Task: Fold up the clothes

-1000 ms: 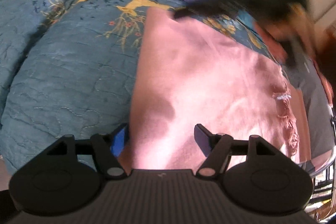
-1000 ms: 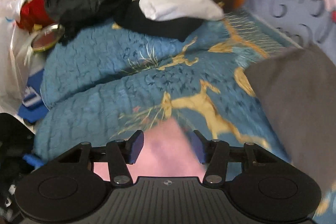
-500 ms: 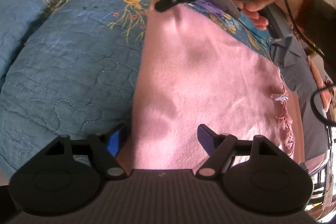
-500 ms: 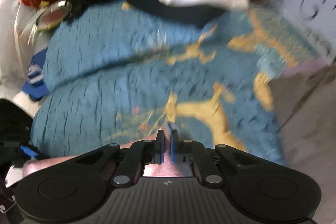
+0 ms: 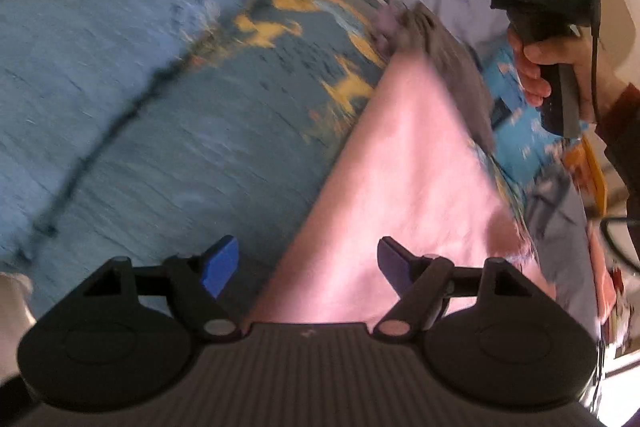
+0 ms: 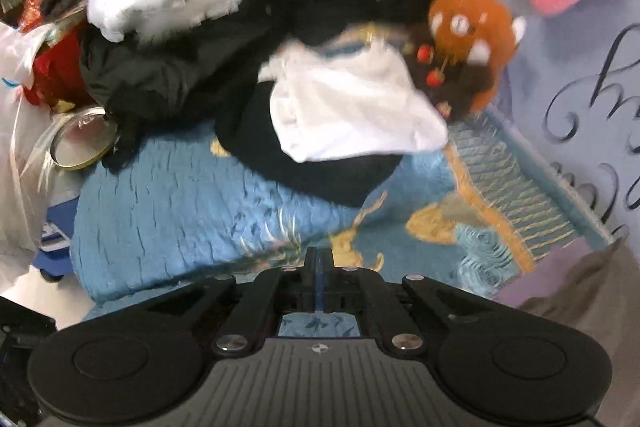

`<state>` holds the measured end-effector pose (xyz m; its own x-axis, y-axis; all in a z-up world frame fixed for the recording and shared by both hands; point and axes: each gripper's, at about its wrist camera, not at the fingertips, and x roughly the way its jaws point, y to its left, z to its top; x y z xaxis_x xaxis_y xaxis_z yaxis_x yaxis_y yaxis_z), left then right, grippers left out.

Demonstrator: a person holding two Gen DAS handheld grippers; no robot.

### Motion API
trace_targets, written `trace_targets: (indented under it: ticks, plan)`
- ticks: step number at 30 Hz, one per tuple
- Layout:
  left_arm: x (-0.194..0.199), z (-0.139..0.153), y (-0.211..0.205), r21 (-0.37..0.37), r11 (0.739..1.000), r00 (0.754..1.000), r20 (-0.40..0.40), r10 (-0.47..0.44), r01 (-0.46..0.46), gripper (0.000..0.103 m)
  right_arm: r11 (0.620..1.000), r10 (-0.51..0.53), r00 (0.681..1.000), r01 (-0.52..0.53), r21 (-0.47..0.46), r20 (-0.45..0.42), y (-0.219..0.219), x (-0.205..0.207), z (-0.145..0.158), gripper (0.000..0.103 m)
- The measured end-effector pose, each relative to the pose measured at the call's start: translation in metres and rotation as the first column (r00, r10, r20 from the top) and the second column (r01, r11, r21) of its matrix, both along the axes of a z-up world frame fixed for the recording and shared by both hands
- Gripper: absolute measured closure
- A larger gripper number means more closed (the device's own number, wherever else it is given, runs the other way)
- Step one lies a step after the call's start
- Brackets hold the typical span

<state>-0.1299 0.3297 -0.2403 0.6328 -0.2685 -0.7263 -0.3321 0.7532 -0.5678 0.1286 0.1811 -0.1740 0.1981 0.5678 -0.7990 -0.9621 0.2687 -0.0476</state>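
The left gripper (image 5: 308, 263) is spread wide, nothing between its blue pads (image 5: 219, 265), and hovers over the near edge of the pink cloth (image 5: 404, 167). The right gripper (image 6: 319, 259) has its jaws pressed together with nothing seen between them; from the left wrist it hangs in the air above the cloth's far corner, a hand (image 5: 548, 67) on its handle. The one pink cloth lies flat on the blue quilt (image 5: 140, 107), its far corner touching a grey garment (image 5: 452, 59). One pile of clothes (image 6: 256, 27), black and white, sits at the quilt's far end, with one orange plush (image 6: 472, 27) touching it. One round tin (image 6: 82, 141) lies just beside the pile; its contents cannot be made out
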Motion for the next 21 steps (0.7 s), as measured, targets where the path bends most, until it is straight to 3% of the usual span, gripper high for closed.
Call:
trace_targets:
  ticks: [2, 6, 10, 13, 15, 17, 19, 21]
  plan:
    - [0.0, -0.003, 0.006, -0.024, 1.0, 1.0, -0.007, 0.006, -0.006, 0.023, 0.997, 0.001, 0.999, 0.003, -0.072, 0.053, 0.008, -0.002, -0.005, 0.103]
    - [0.004, -0.004, 0.0, -0.012, 0.999, 0.999, -0.004, -0.038, 0.038, 0.023, 0.996, -0.041, 0.998, 0.044, -0.077, 0.043, -0.014, -0.006, -0.011, 0.098]
    - [0.013, -0.007, -0.018, 0.032, 0.994, 0.995, -0.025, -0.101, 0.101, 0.021, 0.981, -0.192, 0.981, 0.193, -0.013, 0.031, -0.069, -0.013, -0.009, 0.096]
    - [0.019, -0.011, -0.026, 0.033, 0.988, 0.988, -0.036, -0.15, 0.152, 0.021, 0.938, -0.337, 0.941, 0.338, 0.075, -0.019, -0.135, -0.028, -0.001, 0.09]
    - [0.024, -0.014, -0.029, 0.028, 0.984, 0.984, -0.04, -0.175, 0.176, 0.021, 0.893, -0.423, 0.903, 0.429, 0.137, -0.074, -0.185, -0.045, 0.003, 0.082]
    - [0.029, -0.017, -0.033, 0.027, 0.98, 0.979, -0.048, -0.197, 0.198, 0.021, 0.821, -0.527, 0.841, 0.541, 0.185, -0.12, -0.243, -0.066, 0.003, 0.077]
    - [0.034, -0.019, -0.038, 0.04, 0.977, 0.976, -0.062, -0.208, 0.211, 0.021, 0.731, -0.636, 0.757, 0.653, 0.198, -0.146, -0.299, -0.091, 0.002, 0.07]
    - [0.036, -0.02, -0.043, 0.059, 0.971, 0.972, -0.068, -0.226, 0.23, 0.02, 0.623, -0.744, 0.649, 0.76, 0.187, -0.16, -0.356, -0.121, -0.005, 0.068]
